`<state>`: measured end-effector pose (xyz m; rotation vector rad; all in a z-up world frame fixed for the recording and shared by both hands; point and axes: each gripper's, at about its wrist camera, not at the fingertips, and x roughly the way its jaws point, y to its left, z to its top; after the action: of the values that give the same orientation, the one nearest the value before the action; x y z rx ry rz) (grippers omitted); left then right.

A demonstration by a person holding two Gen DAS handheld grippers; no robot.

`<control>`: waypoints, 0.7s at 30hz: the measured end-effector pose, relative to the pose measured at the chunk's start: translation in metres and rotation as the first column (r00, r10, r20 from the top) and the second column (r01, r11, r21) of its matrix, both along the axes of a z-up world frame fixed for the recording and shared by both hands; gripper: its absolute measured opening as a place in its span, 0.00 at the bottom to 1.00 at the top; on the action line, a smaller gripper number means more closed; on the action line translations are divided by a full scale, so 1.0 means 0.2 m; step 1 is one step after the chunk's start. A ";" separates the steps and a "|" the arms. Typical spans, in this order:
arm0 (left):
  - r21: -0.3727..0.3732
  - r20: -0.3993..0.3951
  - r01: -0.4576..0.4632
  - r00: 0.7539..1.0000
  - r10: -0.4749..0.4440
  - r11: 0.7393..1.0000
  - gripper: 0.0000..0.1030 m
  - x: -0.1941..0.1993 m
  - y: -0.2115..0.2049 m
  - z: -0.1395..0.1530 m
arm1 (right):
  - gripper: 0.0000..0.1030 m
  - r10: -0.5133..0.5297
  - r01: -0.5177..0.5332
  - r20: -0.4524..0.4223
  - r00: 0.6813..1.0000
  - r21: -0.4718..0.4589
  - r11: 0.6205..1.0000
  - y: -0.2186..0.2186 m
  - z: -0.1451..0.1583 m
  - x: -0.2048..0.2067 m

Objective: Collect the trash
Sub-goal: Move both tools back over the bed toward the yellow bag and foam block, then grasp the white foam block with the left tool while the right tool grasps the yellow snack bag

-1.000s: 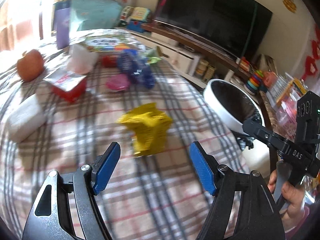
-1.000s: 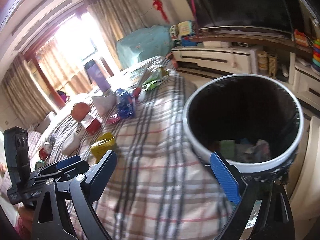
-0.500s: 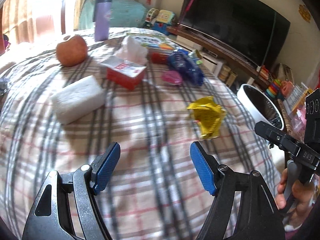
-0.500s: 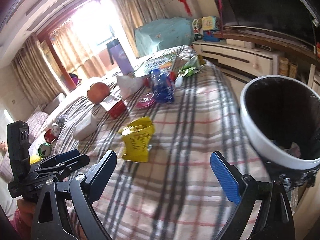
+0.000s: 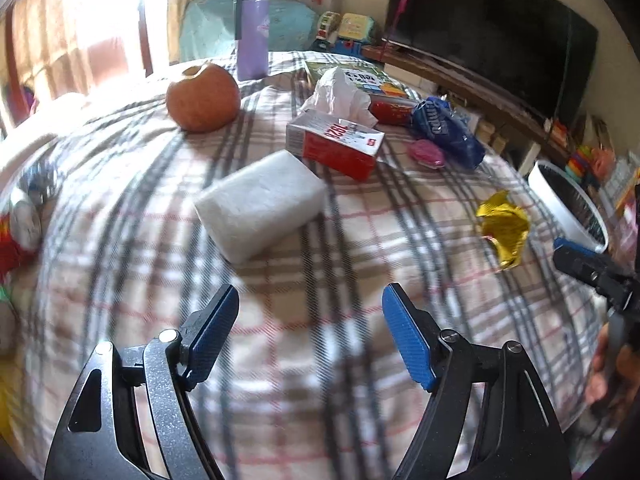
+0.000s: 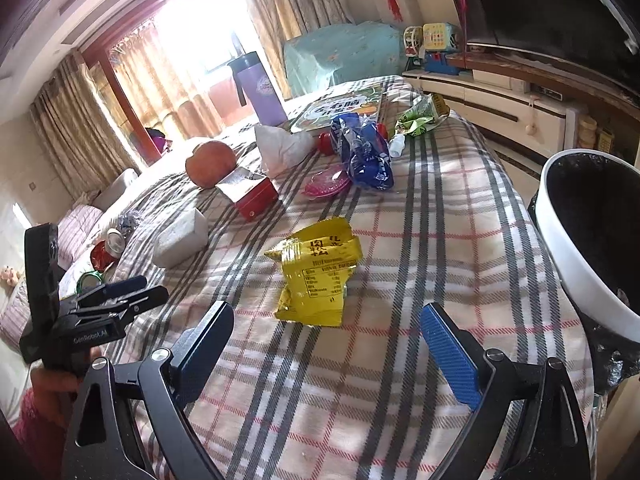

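Two wrist views angled down over one plaid cloth [image 5: 360,240].

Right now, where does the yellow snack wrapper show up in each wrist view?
Left wrist: yellow snack wrapper at right, near the white bin.
Right wrist: wrapper centre, just ahead of the open gripper.
Shared landmark: red tissue box.

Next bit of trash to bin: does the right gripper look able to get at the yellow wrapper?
Probably yes. The right gripper is open and empty, and the yellow wrapper lies just ahead on bare plaid cloth, nothing between.
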<state>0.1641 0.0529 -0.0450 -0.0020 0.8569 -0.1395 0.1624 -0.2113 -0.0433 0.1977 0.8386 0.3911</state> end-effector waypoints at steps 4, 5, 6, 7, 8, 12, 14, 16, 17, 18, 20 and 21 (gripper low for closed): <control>0.091 0.018 0.030 0.999 -0.031 0.995 0.79 0.08 0.05 0.02 | 0.93 0.005 -0.005 -0.010 1.000 0.007 1.000 0.01 0.00 0.03; 0.105 0.018 0.038 0.999 -0.040 0.994 0.80 0.10 0.06 0.02 | 0.93 0.007 -0.007 -0.013 1.000 0.008 1.000 0.02 0.00 0.03; 0.119 0.015 0.045 0.999 -0.047 0.992 0.81 0.12 0.07 0.02 | 0.93 0.008 -0.008 -0.015 1.000 0.008 1.000 0.02 -0.01 0.04; 0.135 0.010 0.050 0.999 -0.052 0.990 0.81 0.14 0.08 0.02 | 0.93 0.009 -0.009 -0.018 1.000 0.008 1.000 0.03 -0.01 0.04; 0.155 0.004 0.057 0.998 -0.058 0.986 0.82 0.16 0.09 0.03 | 0.93 0.010 -0.010 -0.021 1.000 0.009 1.000 0.03 -0.01 0.05; 0.208 0.001 0.064 0.998 -0.065 0.976 0.90 0.22 0.11 0.02 | 0.93 0.023 -0.022 -0.034 0.999 0.020 1.000 0.04 -0.02 0.08; 0.239 -0.005 0.067 0.998 -0.068 0.969 0.90 0.27 0.11 0.01 | 0.92 0.026 -0.026 -0.037 0.999 0.018 1.000 0.05 -0.03 0.10; 0.251 -0.014 0.085 0.996 -0.084 0.964 0.90 0.30 0.10 -0.01 | 0.92 0.027 -0.026 -0.042 0.999 0.013 1.000 0.06 -0.04 0.12; 0.254 -0.016 0.088 0.996 -0.087 0.963 0.90 0.32 0.10 -0.02 | 0.92 0.027 -0.027 -0.043 0.999 0.012 1.000 0.06 -0.04 0.12; 0.260 -0.019 0.085 0.996 -0.083 0.962 0.90 0.34 0.09 -0.03 | 0.92 0.029 -0.028 -0.044 0.999 0.010 1.000 0.07 -0.05 0.13; 0.249 -0.015 0.092 0.996 -0.091 0.964 0.90 0.35 0.08 -0.04 | 0.85 0.034 -0.034 -0.047 0.998 -0.002 0.999 0.09 -0.06 0.15; 0.241 -0.009 0.099 0.995 -0.099 0.965 0.89 0.34 0.07 -0.04 | 0.80 0.039 -0.039 -0.050 0.998 -0.010 0.999 0.09 -0.07 0.15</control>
<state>0.2329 0.0670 -0.0520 0.2699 0.8670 -0.1280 0.1933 -0.1924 -0.0571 0.1821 0.8943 0.4195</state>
